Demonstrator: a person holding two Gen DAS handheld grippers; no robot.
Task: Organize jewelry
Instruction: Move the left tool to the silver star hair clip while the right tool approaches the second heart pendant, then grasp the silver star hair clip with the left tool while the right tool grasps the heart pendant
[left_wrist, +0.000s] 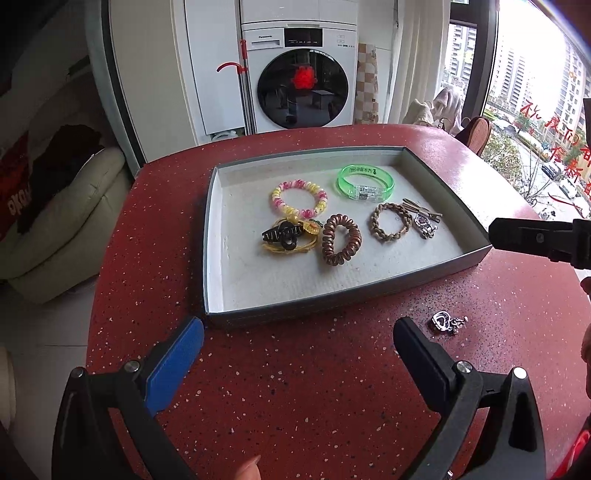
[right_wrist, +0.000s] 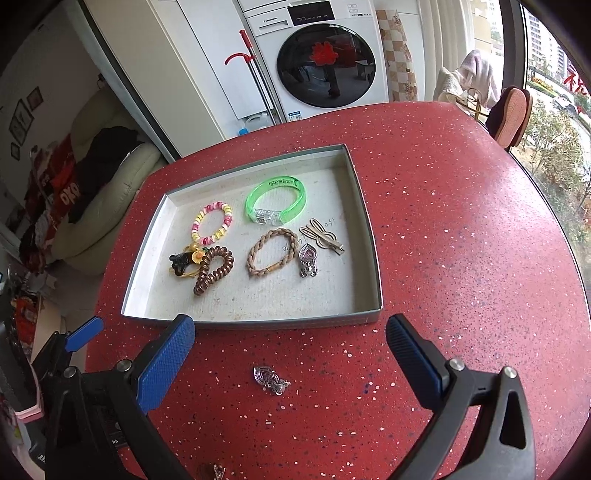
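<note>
A shallow grey tray (left_wrist: 332, 295) (right_wrist: 258, 325) on the red table holds a green bangle (left_wrist: 364, 182) (right_wrist: 275, 201), a pink-and-yellow bead bracelet (left_wrist: 299, 197), a brown coil hair tie (left_wrist: 340, 240), a braided tan bracelet (left_wrist: 391, 221), a hair clip (right_wrist: 321, 236), a silver heart earring (right_wrist: 307, 260) and a black claw clip (left_wrist: 282, 234). A second silver heart earring (right_wrist: 271, 379) (left_wrist: 445, 323) lies on the table in front of the tray. My right gripper (right_wrist: 290, 325) stands open above it, not touching. My left gripper (left_wrist: 298, 325) is open and empty, left of that earring.
The speckled red table (right_wrist: 461, 221) ends in a rounded edge; a chair (right_wrist: 511, 114) stands at its far right. Behind are a washing machine (left_wrist: 301, 75) and a cream sofa (left_wrist: 62, 221). A small metal piece (right_wrist: 218, 472) shows at the bottom edge of the right wrist view.
</note>
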